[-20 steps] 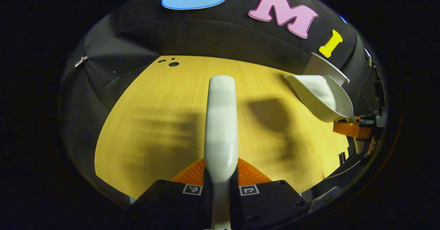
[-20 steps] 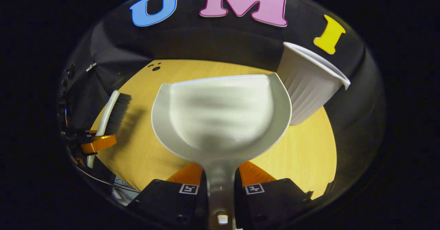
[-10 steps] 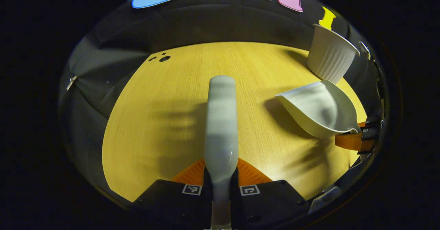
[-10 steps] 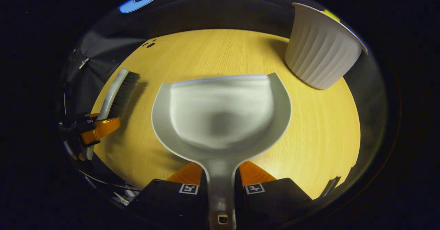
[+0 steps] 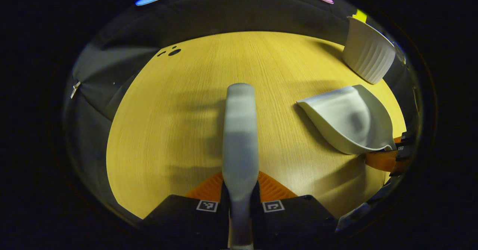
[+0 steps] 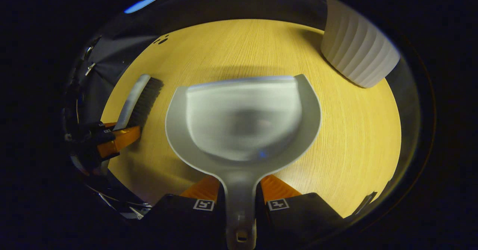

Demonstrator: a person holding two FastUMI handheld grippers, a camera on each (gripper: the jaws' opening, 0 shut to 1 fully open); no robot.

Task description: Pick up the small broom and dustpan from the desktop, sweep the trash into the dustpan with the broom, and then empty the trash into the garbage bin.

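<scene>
Looking along the left gripper (image 5: 239, 184) in the left gripper view, both fingers are clamped on the handle of the small broom (image 5: 239, 130), whose pale back runs forward above the wooden desktop (image 5: 168, 111). Off to the right the dustpan (image 5: 347, 117) hangs tilted, and the ribbed white garbage bin (image 5: 368, 53) stands at the far right corner.

In the right gripper view, the right gripper (image 6: 239, 190) has its fingers pressed together on the dustpan's (image 6: 242, 119) handle, pan mouth facing away. At left, the broom's (image 6: 140, 98) dark bristles show. The bin (image 6: 356, 53) stands upper right, on the desktop (image 6: 358, 130).
</scene>
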